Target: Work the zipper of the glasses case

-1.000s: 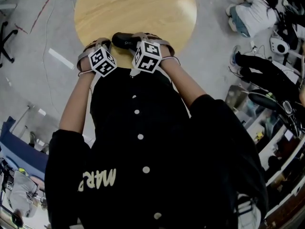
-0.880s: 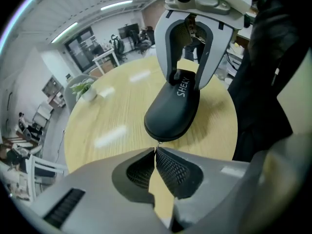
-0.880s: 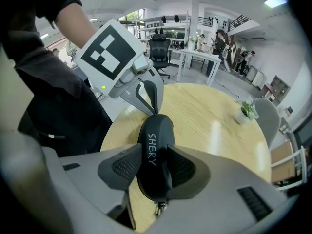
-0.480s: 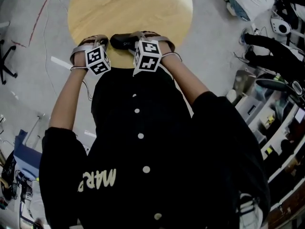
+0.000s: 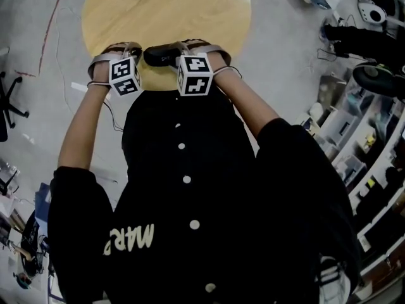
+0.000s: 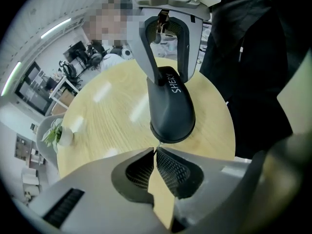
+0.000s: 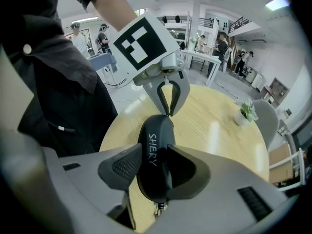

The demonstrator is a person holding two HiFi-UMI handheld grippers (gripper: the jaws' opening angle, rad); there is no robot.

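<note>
At the near edge of the round wooden table (image 5: 190, 11), the black glasses case (image 5: 161, 54) lies closed, its contents unseen. Only the right gripper view shows the right gripper (image 7: 156, 167) clamped wide across the case's body, with a small metal zipper pull (image 7: 158, 208) at the case's right end. Only the left gripper view shows the left gripper (image 6: 156, 150) clenched, its tips meeting at the case's left end. Both forearms reach forward, grippers pointing steeply down. Farther off stands a small potted plant (image 7: 246, 113).

Black glasses case (image 5: 162, 54), light wood-grain table (image 5: 164, 11)
</note>
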